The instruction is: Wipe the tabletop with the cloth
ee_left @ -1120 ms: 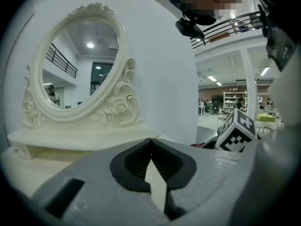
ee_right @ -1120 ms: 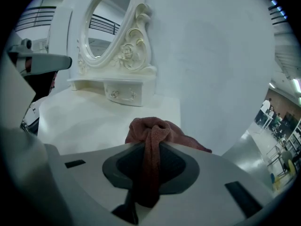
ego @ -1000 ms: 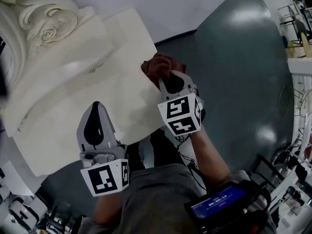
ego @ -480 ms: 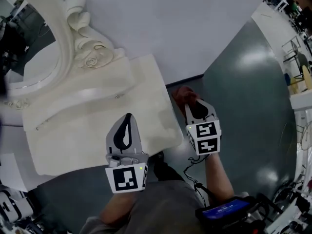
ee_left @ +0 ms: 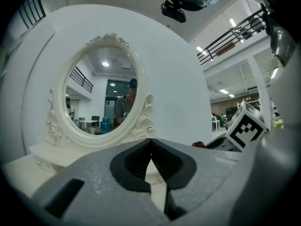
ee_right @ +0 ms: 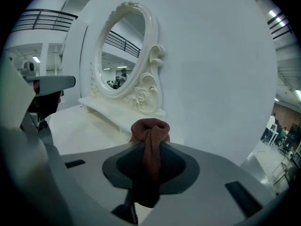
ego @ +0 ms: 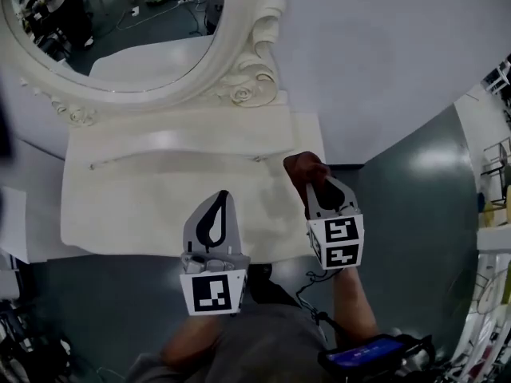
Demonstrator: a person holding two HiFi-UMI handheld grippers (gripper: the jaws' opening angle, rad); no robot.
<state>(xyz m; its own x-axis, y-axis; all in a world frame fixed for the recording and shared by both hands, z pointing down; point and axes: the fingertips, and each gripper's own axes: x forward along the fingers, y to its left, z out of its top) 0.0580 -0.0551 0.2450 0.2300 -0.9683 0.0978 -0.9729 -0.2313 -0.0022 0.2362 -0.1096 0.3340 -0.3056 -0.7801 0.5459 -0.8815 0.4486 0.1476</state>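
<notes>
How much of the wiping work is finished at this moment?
Done: the right tongs are shut on the red cloth. In hand: the cloth is held near the right edge of the tabletop, seemingly above it. The left tongs are shut, empty. Remaining: the wiping; no wiped area shows.

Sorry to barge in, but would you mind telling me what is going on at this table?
A person holds a gripper in each hand over a white tabletop that has an oval mirror at its back. The right gripper is clamped on a bunched reddish-brown cloth, held over the right end of the tabletop near the mirror's base. The left gripper is shut and empty, over the front middle. Whether the cloth touches the surface is unclear.
</notes>
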